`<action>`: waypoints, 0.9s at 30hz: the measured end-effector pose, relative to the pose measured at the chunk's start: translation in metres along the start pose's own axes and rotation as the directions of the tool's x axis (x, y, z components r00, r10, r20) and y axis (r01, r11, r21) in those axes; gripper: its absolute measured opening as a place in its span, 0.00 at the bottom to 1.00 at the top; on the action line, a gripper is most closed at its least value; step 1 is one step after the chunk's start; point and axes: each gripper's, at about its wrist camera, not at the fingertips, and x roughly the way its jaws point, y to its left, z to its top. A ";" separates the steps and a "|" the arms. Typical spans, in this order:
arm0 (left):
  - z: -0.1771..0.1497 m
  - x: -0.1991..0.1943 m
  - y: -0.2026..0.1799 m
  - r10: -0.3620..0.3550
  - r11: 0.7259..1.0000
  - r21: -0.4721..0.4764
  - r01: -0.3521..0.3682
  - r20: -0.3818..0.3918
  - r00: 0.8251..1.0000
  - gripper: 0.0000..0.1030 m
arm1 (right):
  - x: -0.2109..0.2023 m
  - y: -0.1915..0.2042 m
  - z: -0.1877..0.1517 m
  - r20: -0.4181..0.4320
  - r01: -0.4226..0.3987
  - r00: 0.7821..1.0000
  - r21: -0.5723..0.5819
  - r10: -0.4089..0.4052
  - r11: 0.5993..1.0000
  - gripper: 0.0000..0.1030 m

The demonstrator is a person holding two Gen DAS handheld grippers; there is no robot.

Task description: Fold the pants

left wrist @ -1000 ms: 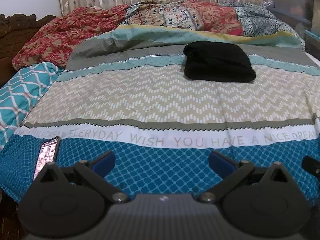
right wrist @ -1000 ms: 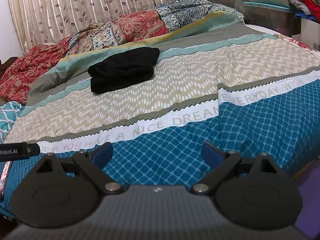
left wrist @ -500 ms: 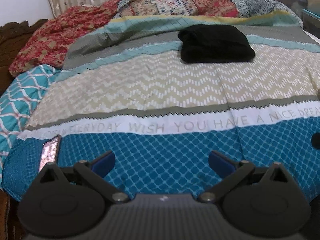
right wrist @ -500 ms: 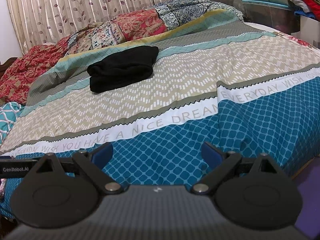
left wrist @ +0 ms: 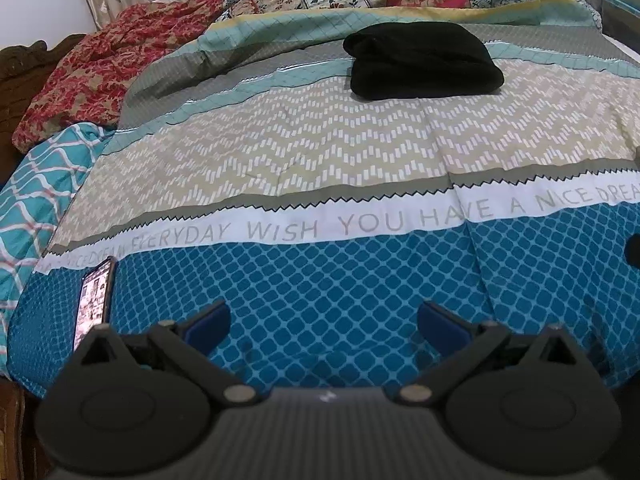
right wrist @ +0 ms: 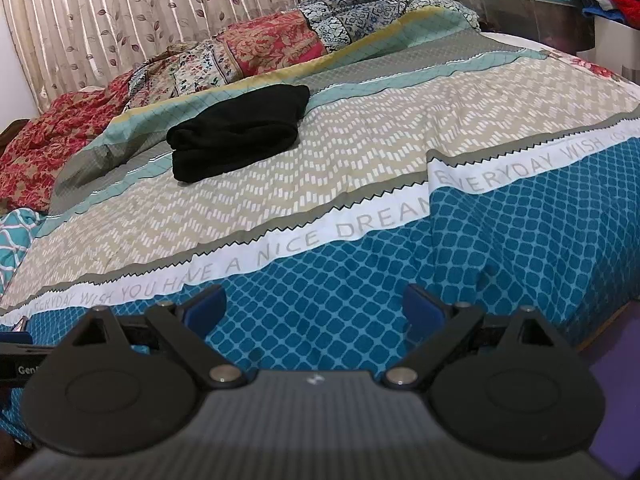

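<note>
Drew closer to the bed over the last second in the left wrist view, with the folded black pants point(left wrist: 422, 62) larger and higher in frame; barely shifted in the right wrist view. Left gripper point(left wrist: 322, 322) hung released above the blue diamond-patterned band at the near edge of the striped quilted bedspread point(left wrist: 320, 160), blue-padded fingers point(left wrist: 208, 320) spread wide with nothing between them. Right gripper point(right wrist: 314, 306) likewise released over the same blue band, further toward the right edge, holding nothing. Pants lay as a compact dark bundle well apart from both grippers, across the grey and teal stripes toward the far edge of the bedspread, just short of the heaped red and floral patchwork quilts point(right wrist: 240, 52) along the far side. Looked to be folded in layers, though the black cloth hid the creases. Slim smartphone with a lit screen point(left wrist: 94, 302) rested near the near-left corner of the bedspread, just beside the left gripper's left finger. White lettered band point(left wrist: 360, 224) ran across between the blue band and the beige chevron stripe. Beige leaf-print curtain point(right wrist: 140, 12) hung behind the far edge. Teal lattice-print cloth point(left wrist: 28, 200) bunched off the left edge.
</note>
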 end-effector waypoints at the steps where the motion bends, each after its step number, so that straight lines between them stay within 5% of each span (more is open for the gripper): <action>1: 0.000 0.001 0.000 0.000 1.000 0.001 0.000 -0.003 1.000 1.00 | 0.000 0.000 0.000 0.000 -0.001 1.000 0.000 0.001 1.000 0.94; 27: -0.002 0.011 0.006 0.009 1.000 -0.026 -0.010 -0.064 0.998 1.00 | 0.004 0.001 -0.003 -0.020 0.013 1.000 0.016 -0.012 1.000 0.94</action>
